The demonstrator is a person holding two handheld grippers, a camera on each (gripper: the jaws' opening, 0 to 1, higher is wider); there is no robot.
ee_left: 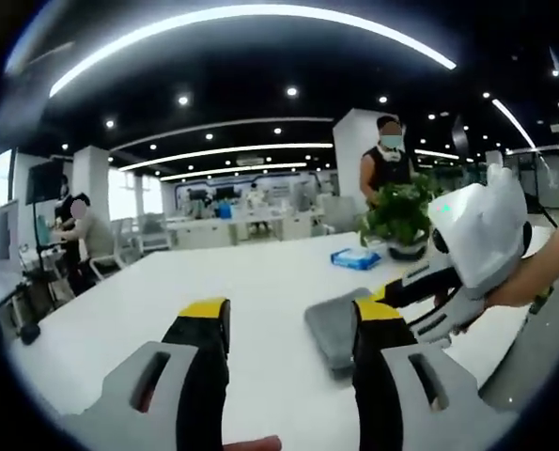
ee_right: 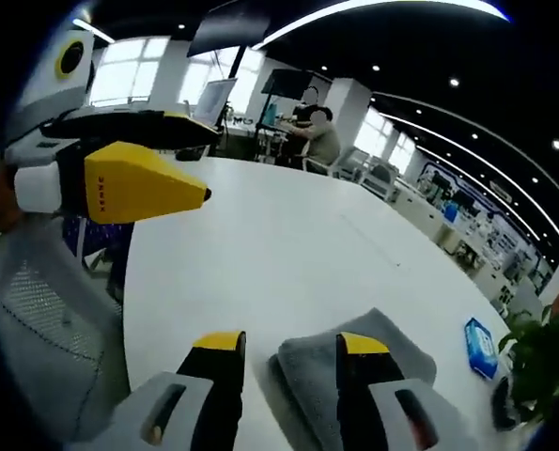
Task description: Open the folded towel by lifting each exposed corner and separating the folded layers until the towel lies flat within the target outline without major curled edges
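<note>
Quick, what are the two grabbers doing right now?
Left gripper: open, holding nothing.
Right gripper: open, over the towel, not gripping it.

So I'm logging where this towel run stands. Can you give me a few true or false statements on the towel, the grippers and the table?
1. The grey towel lies folded on the white table. True.
2. The right gripper is shut on the towel. False: its jaws stand open over it.
3. A blue packet lies on the table near a potted plant. True.
4. The left gripper holds a towel corner. False: open, holding nothing.
</note>
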